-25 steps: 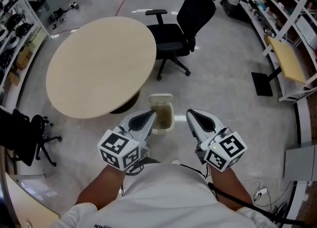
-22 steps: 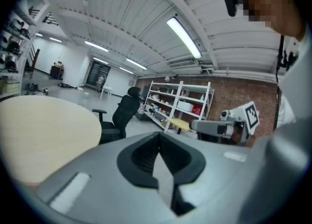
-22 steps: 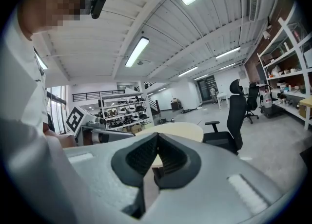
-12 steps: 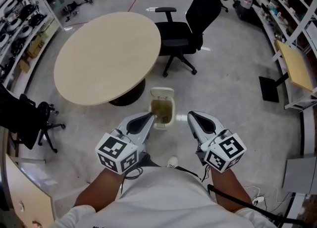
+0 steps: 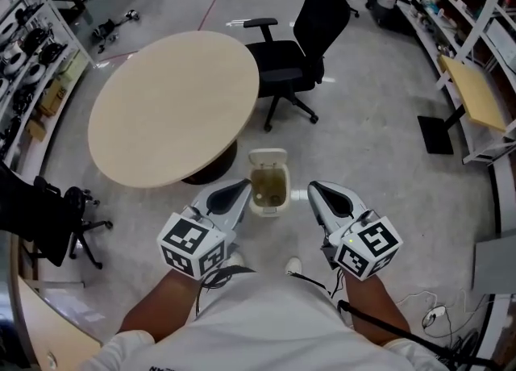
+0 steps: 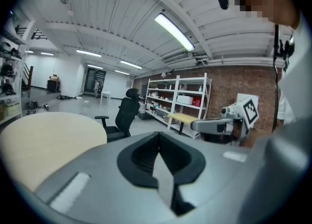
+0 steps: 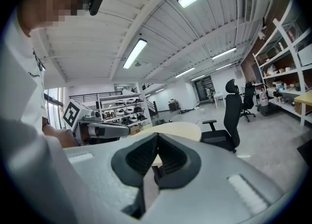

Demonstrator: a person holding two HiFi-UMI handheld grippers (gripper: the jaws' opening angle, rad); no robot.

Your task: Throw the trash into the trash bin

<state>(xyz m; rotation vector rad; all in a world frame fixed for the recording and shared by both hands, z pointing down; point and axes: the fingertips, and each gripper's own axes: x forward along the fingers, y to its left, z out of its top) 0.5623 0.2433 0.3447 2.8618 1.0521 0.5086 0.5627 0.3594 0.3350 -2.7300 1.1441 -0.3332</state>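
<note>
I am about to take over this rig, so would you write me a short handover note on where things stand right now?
Left gripper: shut, nothing between its jaws, held just left of the trash bin.
Right gripper: shut and empty too, just right of the bin.
Trash bin: on the floor in front of the person, beside the round table, lid up. Something brownish shows inside; I cannot tell whether it is trash or a liner.
Done: possibly the drop, since neither gripper carries anything.
Left: look for any trash not yet binned; I see none near the bin.
</note>
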